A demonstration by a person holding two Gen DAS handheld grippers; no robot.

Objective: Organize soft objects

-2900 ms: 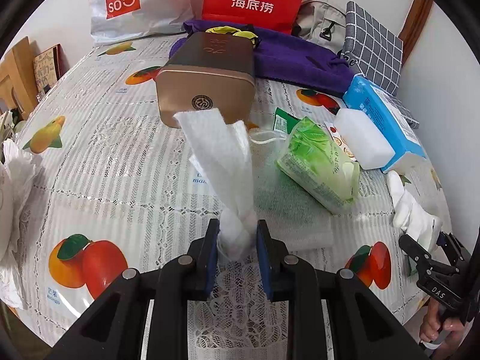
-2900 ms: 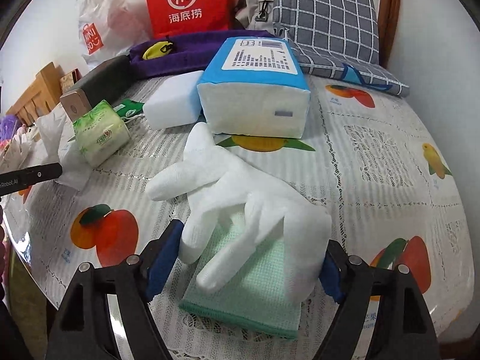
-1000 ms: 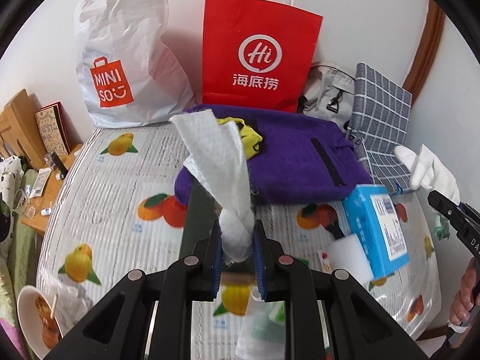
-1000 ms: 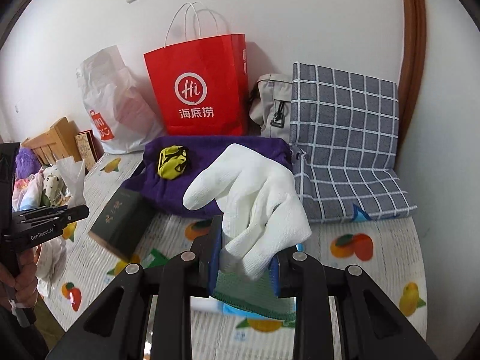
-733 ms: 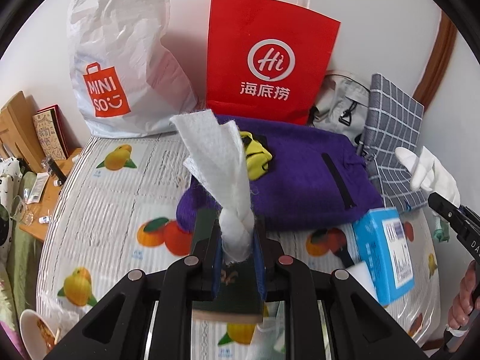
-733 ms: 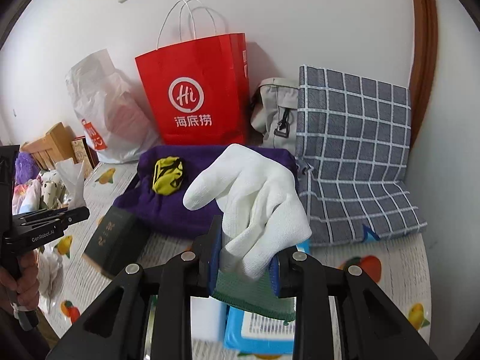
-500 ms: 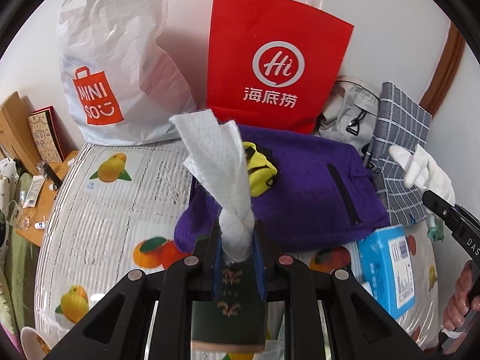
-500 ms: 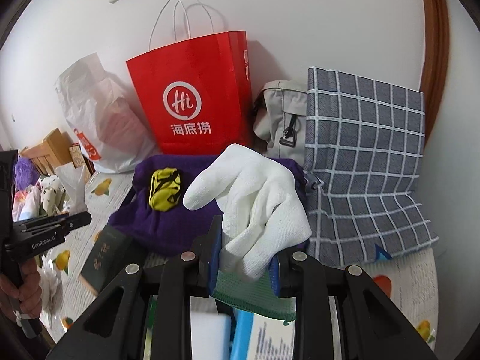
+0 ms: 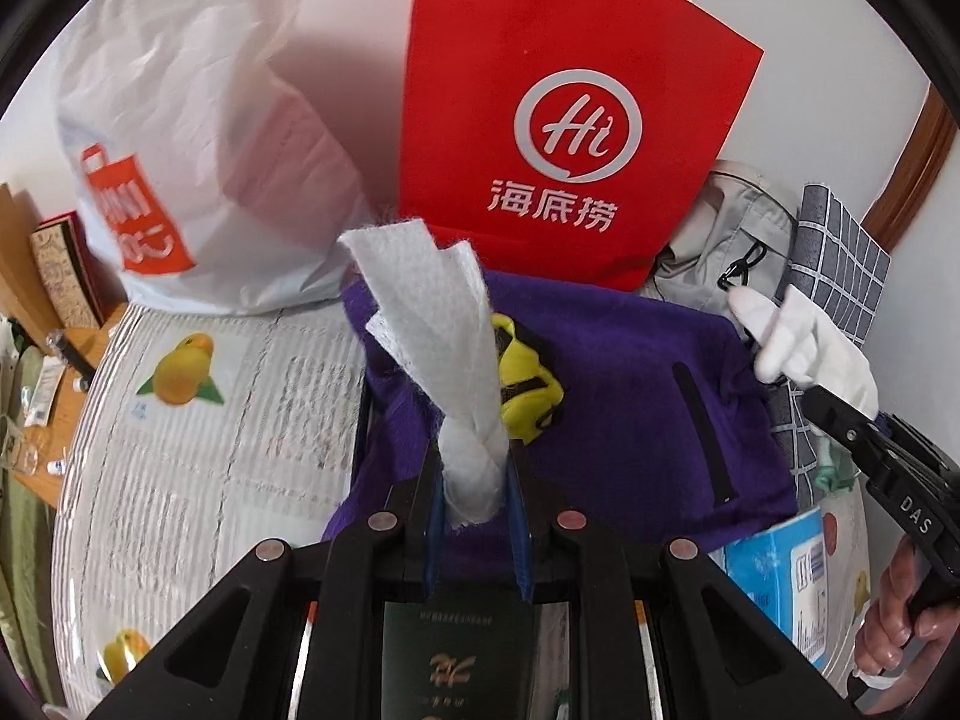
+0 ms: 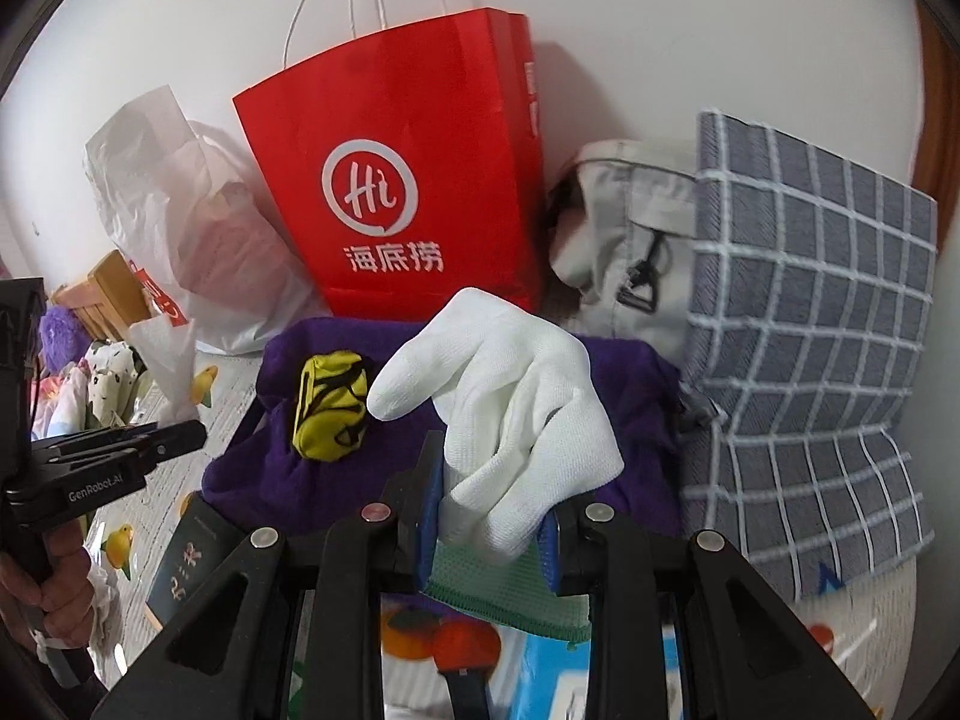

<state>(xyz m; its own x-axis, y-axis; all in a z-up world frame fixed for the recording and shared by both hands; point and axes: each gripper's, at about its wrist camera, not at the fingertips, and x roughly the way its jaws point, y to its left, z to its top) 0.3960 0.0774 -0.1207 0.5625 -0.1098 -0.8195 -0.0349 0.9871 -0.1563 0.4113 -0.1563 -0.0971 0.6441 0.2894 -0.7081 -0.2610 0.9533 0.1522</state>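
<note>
Both grippers have lifted off the table since 2.9 s ago and now sit high, facing the bags at the wall.

Left gripper: I see its jaws pinched on the twisted base of a white wipe, narrow gap only as wide as the wad. Wipe fans upward from the pads, free end loose in the air, touching nothing else I can see. Below the jaws sits a dark green box, partly hidden by the gripper body.

Right gripper: jaws clamped on a white glove together with a green cloth. Glove sticks up and forward out of the pads, fingers drooping left; cloth hangs from under it, below the pads.

Ahead of both: purple bag lying on the table, a small yellow pouch on top of it. Behind it a red bag upright against the wall, white plastic bag to its left, grey checked cloth to the right. Blue tissue pack lies near the purple bag's right edge.
</note>
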